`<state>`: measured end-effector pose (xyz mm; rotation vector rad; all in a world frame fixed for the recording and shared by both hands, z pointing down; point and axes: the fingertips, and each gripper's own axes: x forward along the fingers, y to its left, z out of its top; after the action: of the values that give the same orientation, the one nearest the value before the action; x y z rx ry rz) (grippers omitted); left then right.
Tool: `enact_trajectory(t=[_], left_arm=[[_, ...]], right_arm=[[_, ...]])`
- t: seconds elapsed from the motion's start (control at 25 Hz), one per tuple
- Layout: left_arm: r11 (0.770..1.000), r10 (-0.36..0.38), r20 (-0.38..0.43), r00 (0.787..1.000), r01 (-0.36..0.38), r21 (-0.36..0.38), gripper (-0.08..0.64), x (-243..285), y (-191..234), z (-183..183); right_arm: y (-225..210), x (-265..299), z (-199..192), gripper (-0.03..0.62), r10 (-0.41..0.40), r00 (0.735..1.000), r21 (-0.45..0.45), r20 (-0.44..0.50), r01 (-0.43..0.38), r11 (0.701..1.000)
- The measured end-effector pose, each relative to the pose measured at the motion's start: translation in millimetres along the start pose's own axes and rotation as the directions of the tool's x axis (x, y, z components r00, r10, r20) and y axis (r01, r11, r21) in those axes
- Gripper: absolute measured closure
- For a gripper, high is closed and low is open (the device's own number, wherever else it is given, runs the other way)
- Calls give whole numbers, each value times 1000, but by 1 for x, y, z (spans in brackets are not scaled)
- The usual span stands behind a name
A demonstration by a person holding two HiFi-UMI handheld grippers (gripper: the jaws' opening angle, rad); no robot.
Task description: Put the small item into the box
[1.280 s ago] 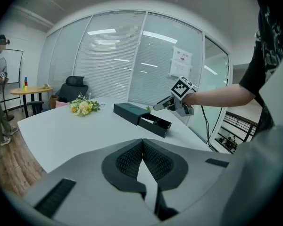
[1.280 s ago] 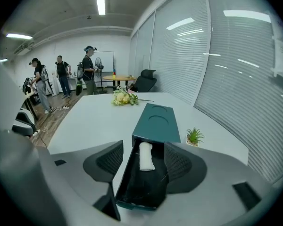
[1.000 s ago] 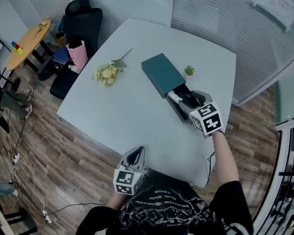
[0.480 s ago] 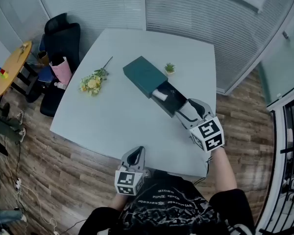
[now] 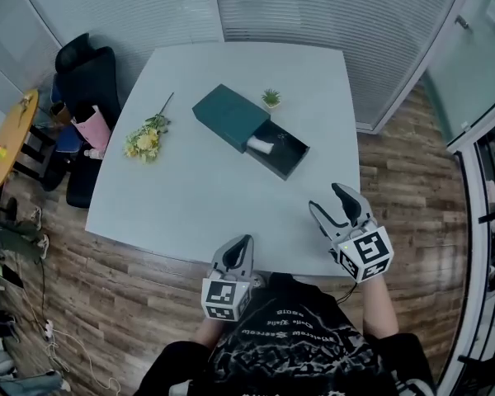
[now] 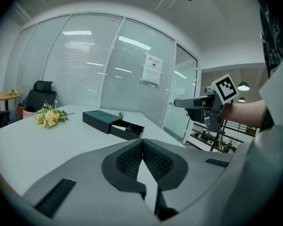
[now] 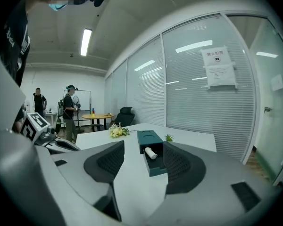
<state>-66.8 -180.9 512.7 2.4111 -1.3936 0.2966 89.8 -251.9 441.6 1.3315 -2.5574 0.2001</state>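
Observation:
A dark green box lies on the white table, its drawer pulled out toward the near right. A small white item lies inside the drawer, also seen in the right gripper view as a small white item in the open drawer. My right gripper is open and empty at the table's near right edge, well short of the drawer. My left gripper is shut and empty at the near edge. The left gripper view shows the box far ahead.
A bunch of yellow flowers lies left of the box, and a tiny potted plant stands behind it. A black office chair and a pink bag are off the table's left side. Two people stand far off.
My right gripper has drawn back from the drawer to the table's near edge, leaving the white item inside. The head view has shifted. The left gripper stays put.

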Motion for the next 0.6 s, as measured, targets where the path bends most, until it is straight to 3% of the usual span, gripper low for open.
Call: enact_trajectory(t=[0.32,0.6], left_arm=[[1000,-10,10,1000,10,18,543,1,4,1],[1000,16,28,999,-16,0,543,0,16,7]], right_arm=[[19,-40,-55,324,-94,996,125,6,92,988],[38,-47,-87,322,-105,993,136,-61,112,984]])
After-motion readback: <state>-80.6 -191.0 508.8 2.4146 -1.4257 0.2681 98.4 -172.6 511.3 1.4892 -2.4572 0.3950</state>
